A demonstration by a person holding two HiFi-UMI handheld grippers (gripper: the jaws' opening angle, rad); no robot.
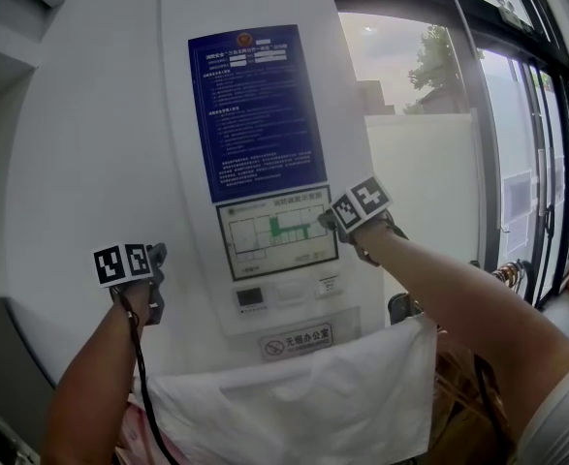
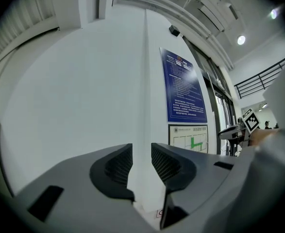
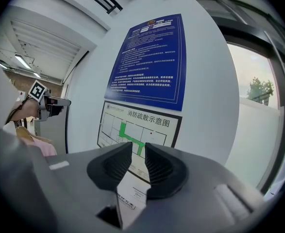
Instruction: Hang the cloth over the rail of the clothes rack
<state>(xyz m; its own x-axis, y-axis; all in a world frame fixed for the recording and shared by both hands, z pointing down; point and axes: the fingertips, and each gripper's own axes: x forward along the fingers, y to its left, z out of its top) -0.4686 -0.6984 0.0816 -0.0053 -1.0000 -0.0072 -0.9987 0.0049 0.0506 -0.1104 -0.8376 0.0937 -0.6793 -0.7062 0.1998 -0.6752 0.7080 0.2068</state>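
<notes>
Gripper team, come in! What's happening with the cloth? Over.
Left gripper open, empty. Right gripper open, empty. White cloth hangs spread out below both, rail not visible. Nothing blocking.

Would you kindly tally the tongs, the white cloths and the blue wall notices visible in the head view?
Tongs: 2 (left tongs, right tongs)
White cloth: 1
Blue notice: 1
Total: 4
</notes>
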